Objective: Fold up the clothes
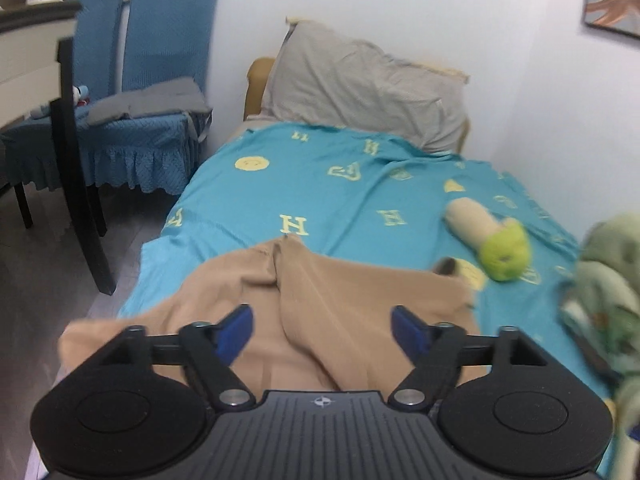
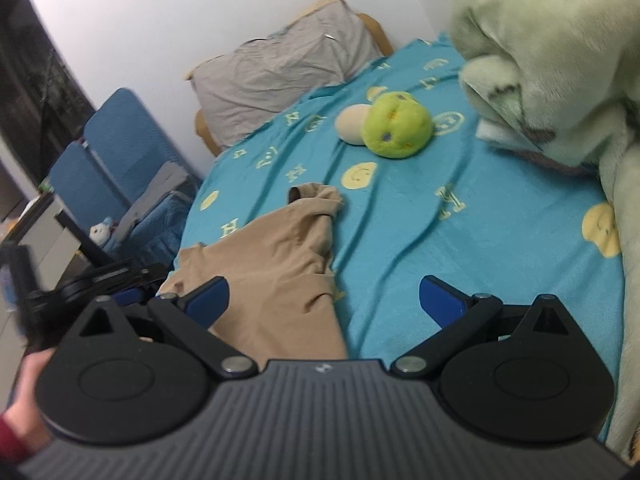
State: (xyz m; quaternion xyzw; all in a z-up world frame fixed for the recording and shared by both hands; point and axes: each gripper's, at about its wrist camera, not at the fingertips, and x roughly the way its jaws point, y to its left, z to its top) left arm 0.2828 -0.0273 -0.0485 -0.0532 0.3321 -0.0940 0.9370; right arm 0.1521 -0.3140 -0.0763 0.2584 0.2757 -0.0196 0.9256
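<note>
A tan garment (image 1: pixel 320 300) lies crumpled on the near part of a bed with a turquoise sheet (image 1: pixel 320 184). It also shows in the right wrist view (image 2: pixel 276 264), to the left of centre. My left gripper (image 1: pixel 322 326) is open and empty, held above the garment's near end. My right gripper (image 2: pixel 324 300) is open and empty, above the garment's right edge and the sheet (image 2: pixel 460 240). The left gripper also shows at the left edge of the right wrist view (image 2: pixel 100 280).
A grey pillow (image 1: pixel 364 84) lies at the head of the bed. A green and beige plush toy (image 1: pixel 492 240) lies on the sheet, also seen from the right wrist (image 2: pixel 388 124). A green fleece blanket (image 2: pixel 560 60) is piled at the right. Blue-covered chairs (image 1: pixel 152 80) stand left of the bed.
</note>
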